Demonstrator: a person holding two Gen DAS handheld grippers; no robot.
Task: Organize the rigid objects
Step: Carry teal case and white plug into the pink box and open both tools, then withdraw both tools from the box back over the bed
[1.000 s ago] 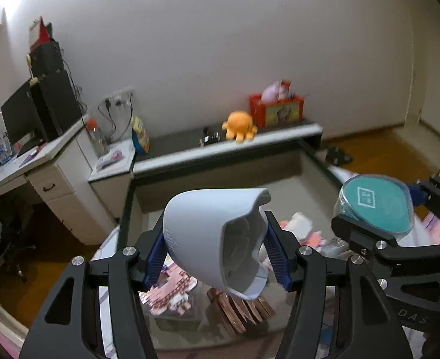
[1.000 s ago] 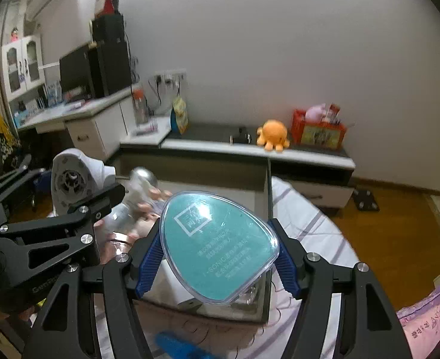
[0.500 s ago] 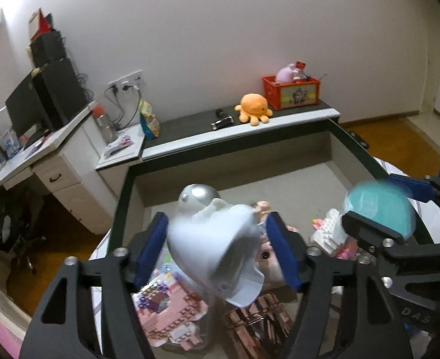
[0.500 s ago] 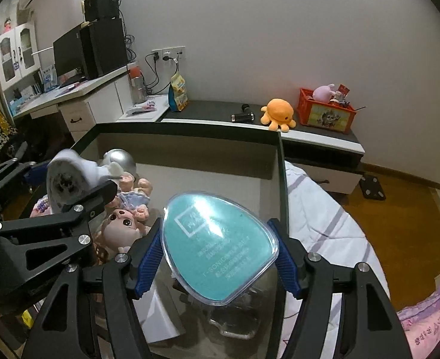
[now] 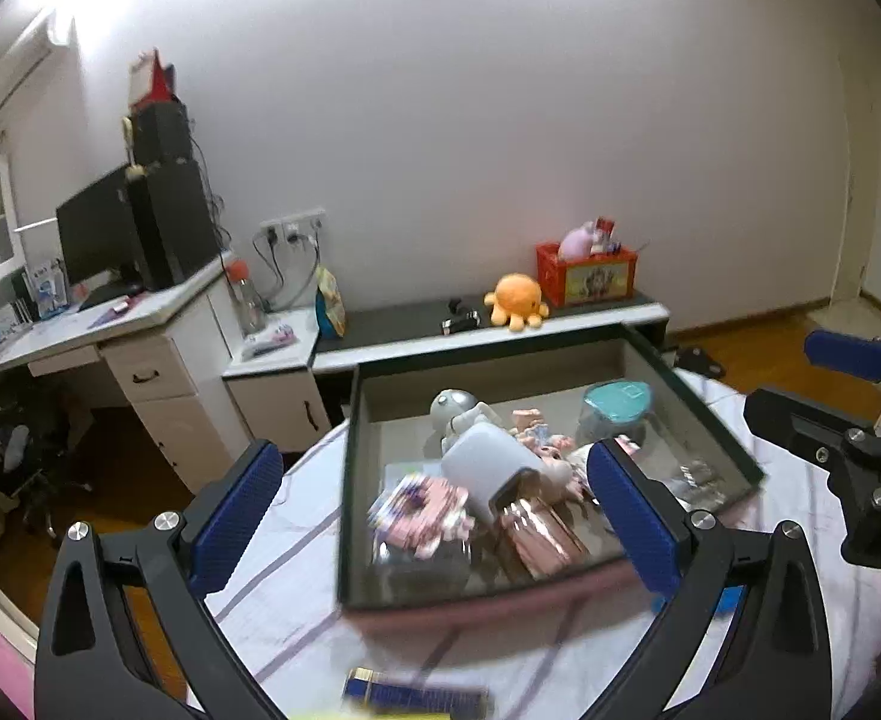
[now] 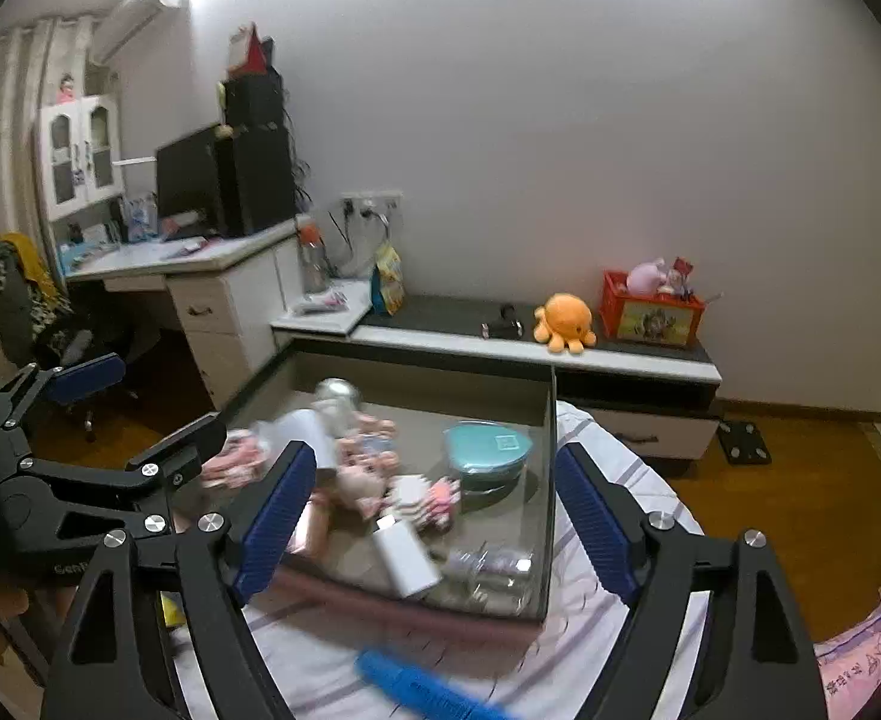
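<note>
A dark-rimmed storage box (image 5: pixel 347 480) stands on a striped bed sheet. In it a pale grey cup-shaped piece (image 5: pixel 488 468) lies on its side among the toys. A clear container with a teal lid (image 5: pixel 617 414) sits near the far right corner (image 6: pixel 488 450). My left gripper (image 5: pixel 431 462) hangs above the near side of the box, its jaws opening wide with nothing between them. My right gripper (image 6: pixel 434 456) is also opening and empty, set back from the box (image 6: pixel 551 480). Each gripper shows in the other's view: right (image 5: pixel 800 381), left (image 6: pixel 152 402).
The box also holds a silver robot toy (image 5: pixel 455 411), small dolls (image 5: pixel 536 432), pink block models (image 5: pixel 422 507), a rose-gold case (image 5: pixel 536 531) and a white power bank (image 6: pixel 407 558). A blue object (image 6: pixel 416 687) lies on the sheet in front. Behind, a low shelf carries an orange octopus plush (image 5: pixel 515 300).
Both grippers let go and opened, then drew back and up from the box. The grey cup-shaped piece and the teal-lidded container now rest inside the box.
</note>
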